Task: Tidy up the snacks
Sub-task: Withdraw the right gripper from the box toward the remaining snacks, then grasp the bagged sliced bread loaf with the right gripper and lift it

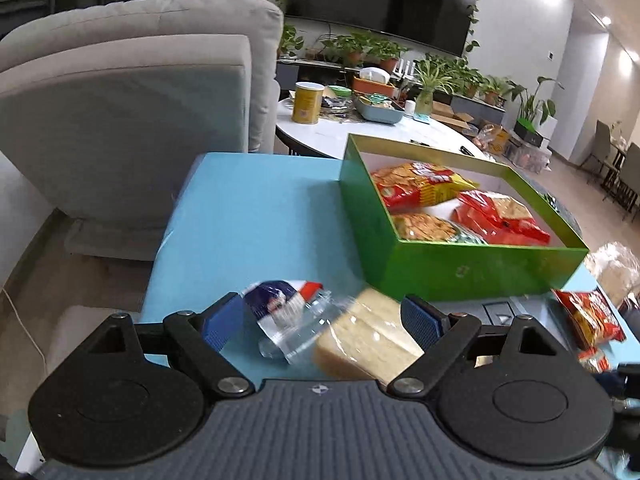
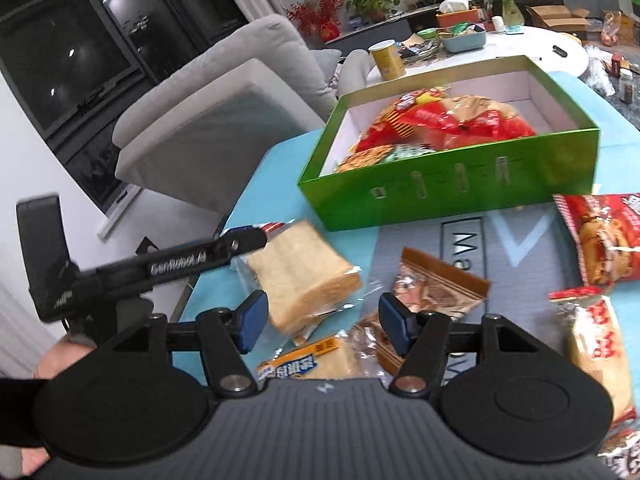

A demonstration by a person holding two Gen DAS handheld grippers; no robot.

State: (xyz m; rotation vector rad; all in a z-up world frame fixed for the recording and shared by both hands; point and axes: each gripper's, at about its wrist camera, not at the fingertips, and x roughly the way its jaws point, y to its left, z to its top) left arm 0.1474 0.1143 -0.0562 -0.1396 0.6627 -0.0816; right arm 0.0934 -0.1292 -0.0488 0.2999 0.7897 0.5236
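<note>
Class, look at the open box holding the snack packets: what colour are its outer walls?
Bright green outside on the box, white inside; the right wrist view shows it best.

Glossy green cardboard box (image 1: 460, 268), crinkly clear plastic bread wrapper (image 1: 304, 336), matt blue tabletop (image 1: 256, 216), grey cloth sofa (image 1: 132, 92)

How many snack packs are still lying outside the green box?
6 in the right wrist view, near the green cardboard box: clear-wrapped sliced bread, brown wrapper, yellow-labelled pack, dark pack, red burger-picture bag, red-lettered bread pack. More may be hidden.
</note>
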